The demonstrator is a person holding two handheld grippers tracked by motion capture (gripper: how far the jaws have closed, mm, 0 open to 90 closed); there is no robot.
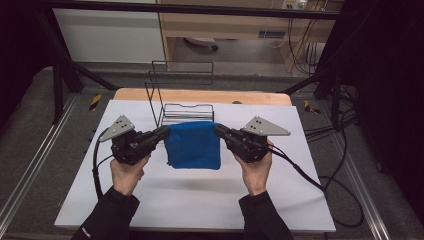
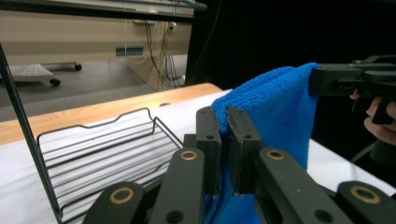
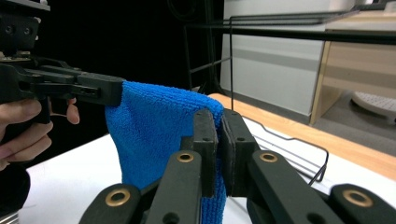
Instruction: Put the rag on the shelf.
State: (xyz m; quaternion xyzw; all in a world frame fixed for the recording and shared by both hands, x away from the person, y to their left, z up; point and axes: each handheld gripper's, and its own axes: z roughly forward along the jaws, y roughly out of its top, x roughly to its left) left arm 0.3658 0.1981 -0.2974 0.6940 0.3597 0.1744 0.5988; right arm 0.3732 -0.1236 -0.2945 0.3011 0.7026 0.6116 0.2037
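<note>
- A folded blue cloth (image 1: 193,145) hangs above the white table (image 1: 200,200), stretched between two hand-held grippers.
- The left gripper (image 1: 164,132) pinches the cloth's upper corner at 9 o'clock, jaws pressed tight on the fabric.
- The right gripper (image 1: 220,131) pinches the opposite upper corner at 3 o'clock, jaws likewise clamped.
- A black wire rack (image 1: 182,112) stands just behind the cloth, at 12 o'clock.

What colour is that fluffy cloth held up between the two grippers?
Bright blue all over, no pattern. The fluffy cloth shows best in the right gripper view.
</note>
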